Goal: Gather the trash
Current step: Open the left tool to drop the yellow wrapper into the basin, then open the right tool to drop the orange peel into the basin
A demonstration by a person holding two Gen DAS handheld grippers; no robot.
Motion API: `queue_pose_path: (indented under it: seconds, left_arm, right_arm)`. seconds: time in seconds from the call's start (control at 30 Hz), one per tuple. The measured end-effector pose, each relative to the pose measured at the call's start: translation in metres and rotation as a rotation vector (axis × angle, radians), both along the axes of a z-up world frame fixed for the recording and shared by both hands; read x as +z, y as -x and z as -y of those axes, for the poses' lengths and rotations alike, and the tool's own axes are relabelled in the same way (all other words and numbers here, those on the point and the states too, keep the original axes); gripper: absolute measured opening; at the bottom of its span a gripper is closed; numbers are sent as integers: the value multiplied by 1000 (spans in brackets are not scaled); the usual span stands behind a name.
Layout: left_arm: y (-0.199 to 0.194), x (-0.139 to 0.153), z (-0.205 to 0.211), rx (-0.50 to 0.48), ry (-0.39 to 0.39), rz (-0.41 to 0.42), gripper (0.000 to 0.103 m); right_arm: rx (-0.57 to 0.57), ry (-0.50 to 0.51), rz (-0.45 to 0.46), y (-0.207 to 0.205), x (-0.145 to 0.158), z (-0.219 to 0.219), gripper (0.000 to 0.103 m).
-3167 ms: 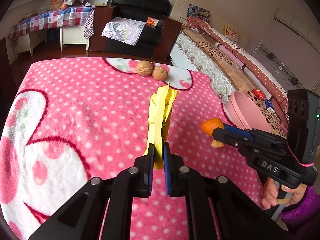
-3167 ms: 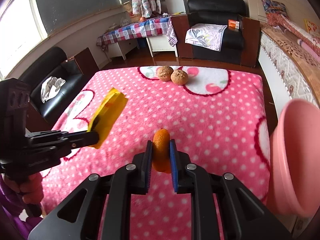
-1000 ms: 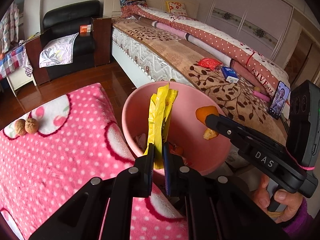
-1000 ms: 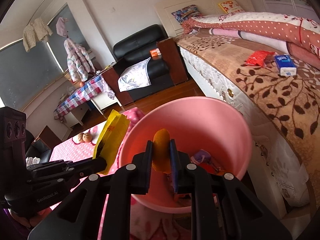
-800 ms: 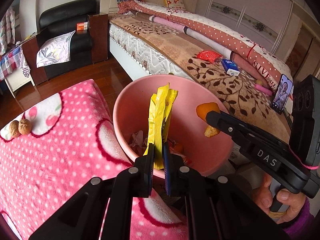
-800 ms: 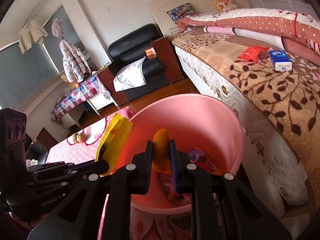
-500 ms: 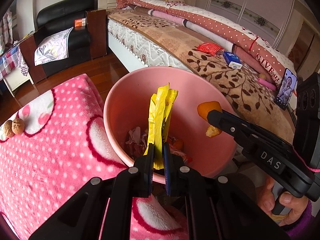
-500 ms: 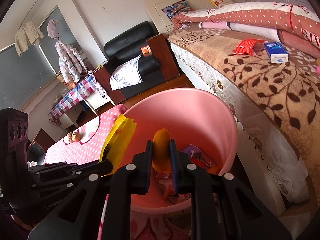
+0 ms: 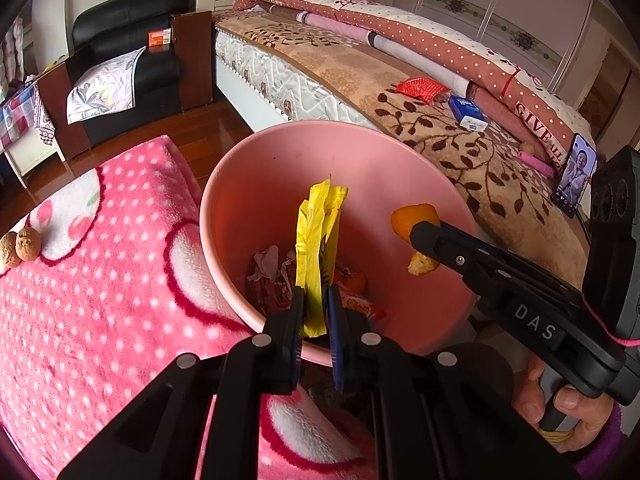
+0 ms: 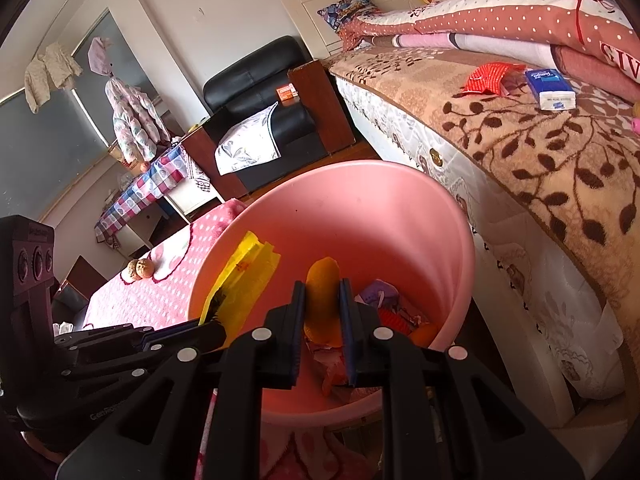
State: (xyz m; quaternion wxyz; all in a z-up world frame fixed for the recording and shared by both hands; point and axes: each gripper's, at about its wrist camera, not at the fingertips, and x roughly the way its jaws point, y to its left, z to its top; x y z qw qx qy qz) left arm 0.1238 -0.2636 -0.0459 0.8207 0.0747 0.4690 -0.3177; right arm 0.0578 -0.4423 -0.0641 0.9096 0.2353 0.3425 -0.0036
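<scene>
My left gripper (image 9: 316,312) is shut on a yellow wrapper (image 9: 318,240) and holds it upright over the mouth of the pink bin (image 9: 280,152). My right gripper (image 10: 323,312) is shut on an orange peel (image 10: 322,300) and holds it over the same pink bin (image 10: 400,208). The right gripper also shows in the left wrist view (image 9: 424,236), with the peel (image 9: 414,218) above the bin's right side. The wrapper shows in the right wrist view (image 10: 244,280). Crumpled paper and wrappers (image 9: 272,272) lie at the bin's bottom.
Two walnuts (image 9: 20,246) lie on the pink polka-dot blanket (image 9: 100,280) left of the bin. A bed (image 9: 440,128) with a red packet, a blue tissue pack and a phone stands right of the bin. A black armchair (image 9: 128,52) stands behind.
Both grippers have swung from over the blanket to over the pink bin and have kept lowering toward it. The wrapper and the peel stay gripped.
</scene>
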Motion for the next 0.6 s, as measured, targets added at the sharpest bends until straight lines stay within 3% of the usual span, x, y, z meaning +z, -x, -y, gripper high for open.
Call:
queue_pose_path:
  seconds: [0.23, 0.47, 0.6]
  left_arm:
    - [1, 0, 0, 5, 2, -1, 16]
    - [6, 7, -2, 9, 18, 22, 43]
    - [6, 9, -5, 20, 21, 34, 46]
  right_arm:
    - [-10, -5, -1, 1, -1, 2, 17]
    - [-24, -13, 1, 4, -2, 6, 17]
    - [-34, -15, -3, 5, -3, 9, 17]
